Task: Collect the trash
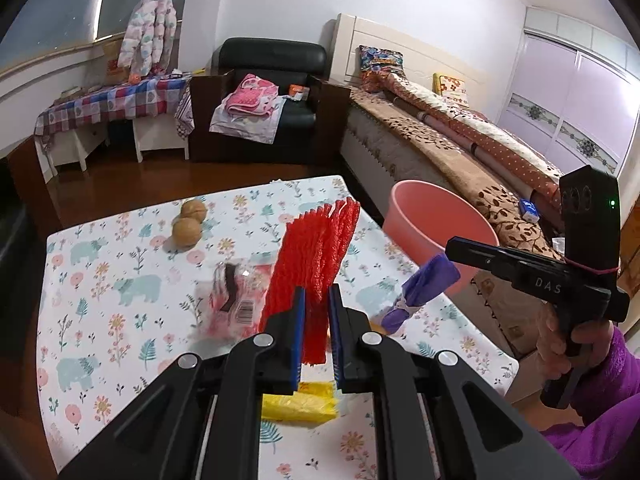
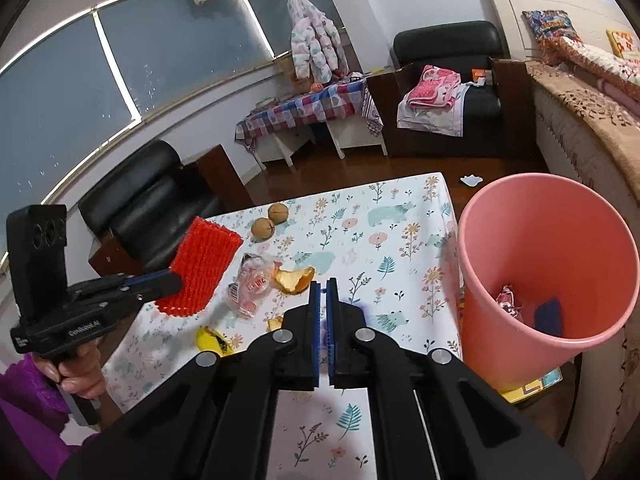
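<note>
Carry the red ribbed foam net sleeve (image 1: pixel 316 248) across to the pink plastic bin (image 2: pixel 504 344) at the right edge of the floral-clothed bench (image 1: pixel 120 320). Clear the rim, and part the jaws only once above the opening. Same for the crumpled purple wrapper (image 1: pixel 424 288).

Left gripper (image 1: pixel 318 296) raised over the bench, tilted forward and down, jaws pinching the lower end of the upright sleeve. Right gripper (image 2: pixel 323 288) nearer the bin, likewise tilted down, jaws pressed together on the wrapper.

On the bench, not yet collected: orange peel (image 2: pixel 294 280), clear plastic packet (image 2: pixel 252 284), yellow scrap (image 1: pixel 298 402).
</note>
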